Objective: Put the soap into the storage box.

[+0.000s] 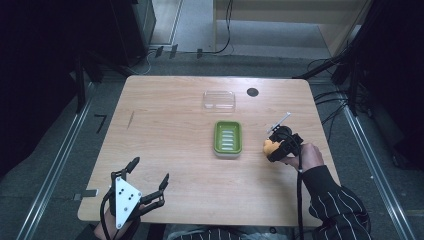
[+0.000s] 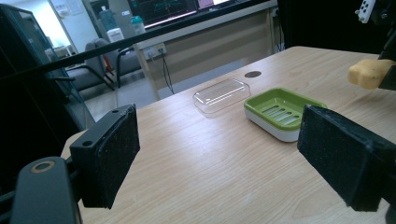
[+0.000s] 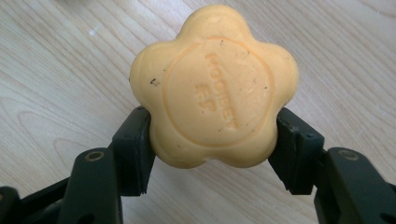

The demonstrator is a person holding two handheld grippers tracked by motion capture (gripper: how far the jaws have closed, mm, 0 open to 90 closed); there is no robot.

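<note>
A yellow flower-shaped soap bar point(image 3: 214, 86) is clamped between the two jaws of my right gripper point(image 3: 212, 140), held just above the wooden table. From above, that soap point(image 1: 270, 146) and right gripper point(image 1: 276, 149) sit right of a green soap dish point(image 1: 228, 137) with a slotted insert. The dish point(image 2: 282, 109) is empty. Its clear plastic lid point(image 1: 219, 99) lies apart, farther back. My left gripper point(image 1: 150, 176) stands open near the table's front left edge, its pads point(image 2: 112, 151) wide apart with nothing between them.
The wooden table point(image 1: 165, 135) has a round black cable hole point(image 1: 253, 92) at the back right. A cable runs from the right gripper along a striped sleeve point(image 1: 332, 200). Dark equipment and rails flank both sides of the table.
</note>
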